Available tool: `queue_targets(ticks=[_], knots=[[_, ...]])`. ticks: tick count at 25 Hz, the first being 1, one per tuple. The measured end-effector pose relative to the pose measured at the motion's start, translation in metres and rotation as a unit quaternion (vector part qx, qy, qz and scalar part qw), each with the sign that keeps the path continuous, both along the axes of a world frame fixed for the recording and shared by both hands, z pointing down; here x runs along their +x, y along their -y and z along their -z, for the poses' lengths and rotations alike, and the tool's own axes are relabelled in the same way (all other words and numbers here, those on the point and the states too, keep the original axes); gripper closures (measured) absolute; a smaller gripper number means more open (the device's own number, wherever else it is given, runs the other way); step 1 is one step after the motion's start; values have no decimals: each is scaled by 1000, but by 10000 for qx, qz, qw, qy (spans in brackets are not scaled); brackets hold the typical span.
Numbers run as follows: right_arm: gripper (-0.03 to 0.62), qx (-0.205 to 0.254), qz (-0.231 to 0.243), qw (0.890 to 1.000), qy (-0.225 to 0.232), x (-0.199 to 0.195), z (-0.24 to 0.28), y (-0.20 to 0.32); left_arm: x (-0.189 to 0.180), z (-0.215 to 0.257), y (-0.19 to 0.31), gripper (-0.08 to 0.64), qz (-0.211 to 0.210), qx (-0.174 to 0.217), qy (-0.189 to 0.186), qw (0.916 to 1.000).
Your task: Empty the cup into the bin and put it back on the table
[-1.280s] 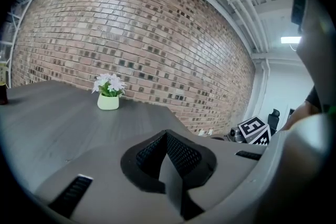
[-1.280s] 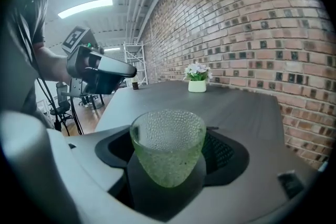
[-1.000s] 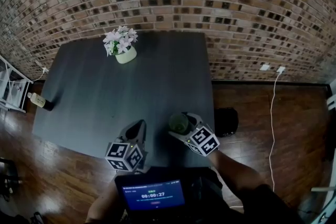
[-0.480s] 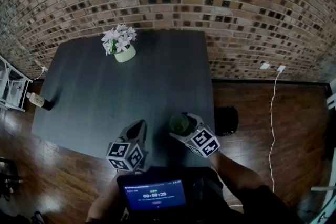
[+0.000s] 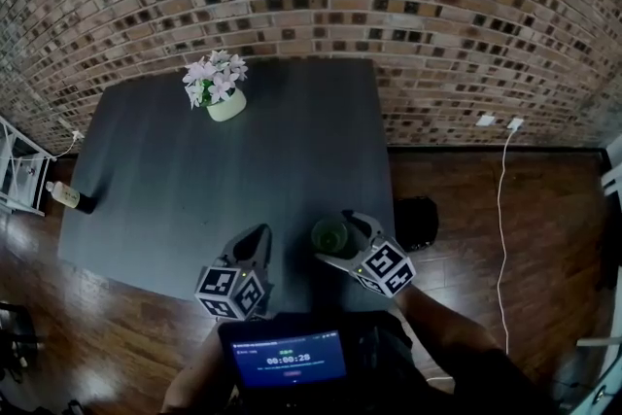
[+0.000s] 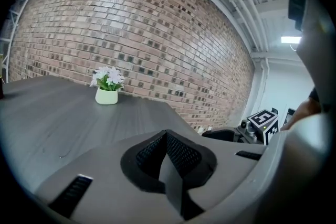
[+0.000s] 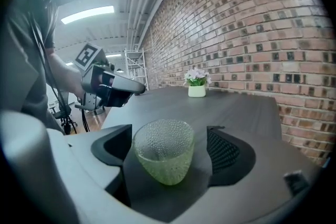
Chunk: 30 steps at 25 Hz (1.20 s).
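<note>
At the table's point(image 5: 194, 180) near right corner, the one green glass cup point(image 7: 164, 157) stands upright and empty between the right gripper's point(image 7: 170, 152) opening jaws, with neither pad pressing it. The left gripper point(image 6: 167, 157), jaws pressed together on nothing, is just to its left. One flower pot point(image 5: 225, 102) sits well apart by the brick wall, one bottle point(image 5: 68, 197) at the left edge, and one black bin point(image 5: 420, 222) on the floor just past the right edge.
</note>
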State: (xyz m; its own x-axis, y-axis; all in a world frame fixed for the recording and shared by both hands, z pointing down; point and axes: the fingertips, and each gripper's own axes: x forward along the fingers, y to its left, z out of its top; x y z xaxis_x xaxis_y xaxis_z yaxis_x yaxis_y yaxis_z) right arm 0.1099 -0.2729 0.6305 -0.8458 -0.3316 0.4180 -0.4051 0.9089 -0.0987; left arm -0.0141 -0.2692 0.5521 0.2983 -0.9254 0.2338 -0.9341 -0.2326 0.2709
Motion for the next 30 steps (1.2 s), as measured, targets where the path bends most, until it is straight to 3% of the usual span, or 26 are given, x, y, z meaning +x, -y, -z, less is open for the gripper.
queue_targets(ticks=[6,11,18,20,23,30], knots=[[153,264,-158,9991,307,12,58,11,-7,28,11,555,30,152,-137,9998],[326,639,-376,9959,515,20,111,23,-2,56,21,555,-168,412,-143,9989],[468,989,-676,9907,640,26,154,36,2,89,24,555,-324,739,-395,9960],[473,991,-714,9903,654,27,158,36,7,96,24,555,-427,784,-458,9950],[581,957,-714,9904,701,27,162,36,11,110,25,555,-562,863,-484,9935],[589,984,-895,9895,558,30,164,38,6,118,22,555,-548,901,-430,9935]])
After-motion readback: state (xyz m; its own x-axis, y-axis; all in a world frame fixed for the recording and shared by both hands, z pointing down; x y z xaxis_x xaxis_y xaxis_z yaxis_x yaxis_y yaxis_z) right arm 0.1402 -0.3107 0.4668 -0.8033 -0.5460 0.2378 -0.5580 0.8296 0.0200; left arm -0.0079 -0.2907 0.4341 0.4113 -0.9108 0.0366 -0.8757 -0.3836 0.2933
